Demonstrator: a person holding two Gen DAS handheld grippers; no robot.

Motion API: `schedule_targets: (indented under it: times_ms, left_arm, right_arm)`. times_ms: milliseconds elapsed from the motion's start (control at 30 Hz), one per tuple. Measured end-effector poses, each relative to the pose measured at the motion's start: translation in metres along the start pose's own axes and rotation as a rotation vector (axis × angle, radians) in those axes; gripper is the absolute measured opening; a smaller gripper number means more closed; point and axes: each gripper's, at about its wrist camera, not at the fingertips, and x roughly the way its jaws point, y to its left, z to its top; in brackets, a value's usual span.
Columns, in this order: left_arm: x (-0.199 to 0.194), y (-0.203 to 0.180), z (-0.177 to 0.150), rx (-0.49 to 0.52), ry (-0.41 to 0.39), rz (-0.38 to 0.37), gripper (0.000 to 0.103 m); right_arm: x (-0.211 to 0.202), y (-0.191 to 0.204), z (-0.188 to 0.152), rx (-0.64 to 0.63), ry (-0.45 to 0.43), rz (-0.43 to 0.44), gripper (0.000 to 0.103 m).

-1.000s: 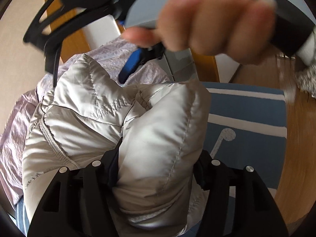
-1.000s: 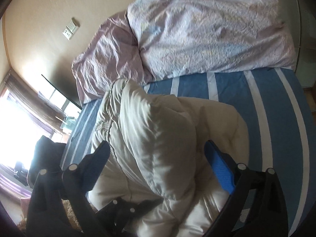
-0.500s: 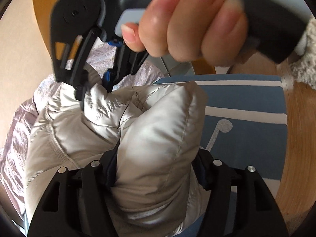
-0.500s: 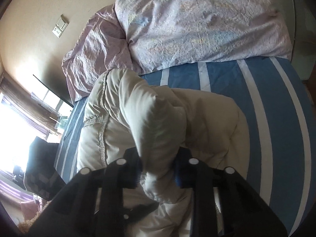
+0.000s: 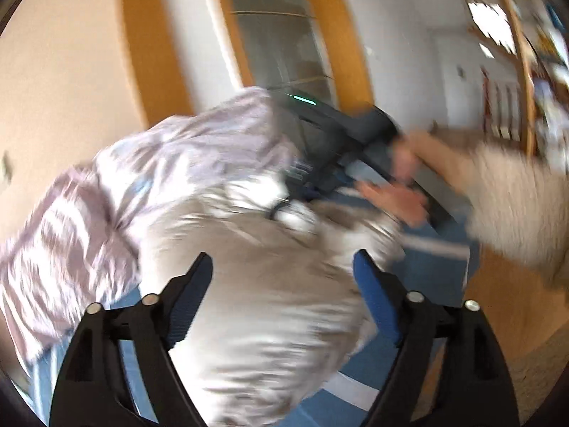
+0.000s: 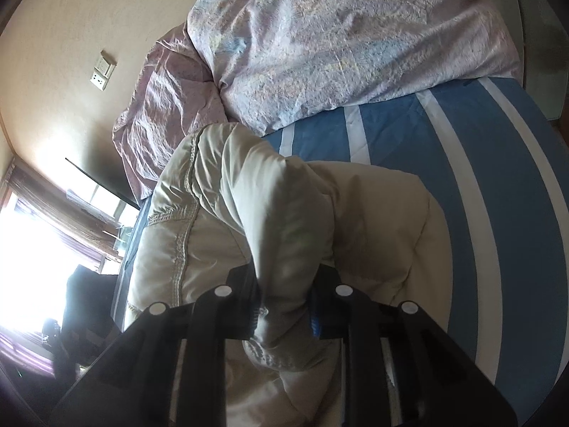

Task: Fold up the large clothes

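Observation:
A pale grey puffer jacket (image 6: 277, 213) lies bunched on the blue striped bed sheet (image 6: 498, 178). My right gripper (image 6: 286, 284) is shut on a raised fold of the jacket, and the padded cloth bulges out between its blue pads. In the blurred left wrist view my left gripper (image 5: 281, 259) hangs above the jacket (image 5: 270, 306) with its jaws opening wide. The cloth shows between them, but the pads stand apart from it. Beyond it, a person's hand (image 5: 391, 192) holds the right gripper's black body (image 5: 338, 142) at the jacket's far side.
A lilac flowered duvet (image 6: 355, 35) and a pink pillow (image 6: 167, 106) fill the head of the bed against a cream wall with a socket (image 6: 103, 71). A bright window (image 6: 35, 249) lies to the left. A wooden door frame (image 5: 352, 35) and floor (image 5: 505, 302) border the bed.
The left gripper let go of the jacket fold, opened wide and pulled up and away. The right gripper came down and shut on another fold.

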Motion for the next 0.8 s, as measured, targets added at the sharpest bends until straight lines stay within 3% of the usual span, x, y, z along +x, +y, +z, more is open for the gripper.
schedule_targets:
  times_ms: [167,333,800]
  left_arm:
    - [0.030,0.079,0.008,-0.225,0.028,0.077,0.084]
    - [0.069,0.119,-0.013,-0.452,0.125,0.029,0.084]
    - [0.097,0.093,-0.019,-0.366,0.211,0.115,0.087]
  right_arm:
    - [-0.005,0.019,-0.004,-0.075,-0.028,-0.067,0.021]
    - [-0.007,0.012,-0.006,-0.061,-0.047,-0.066,0.021]
    - [0.001,-0.028,-0.019,0.040,-0.085,-0.014,0.023]
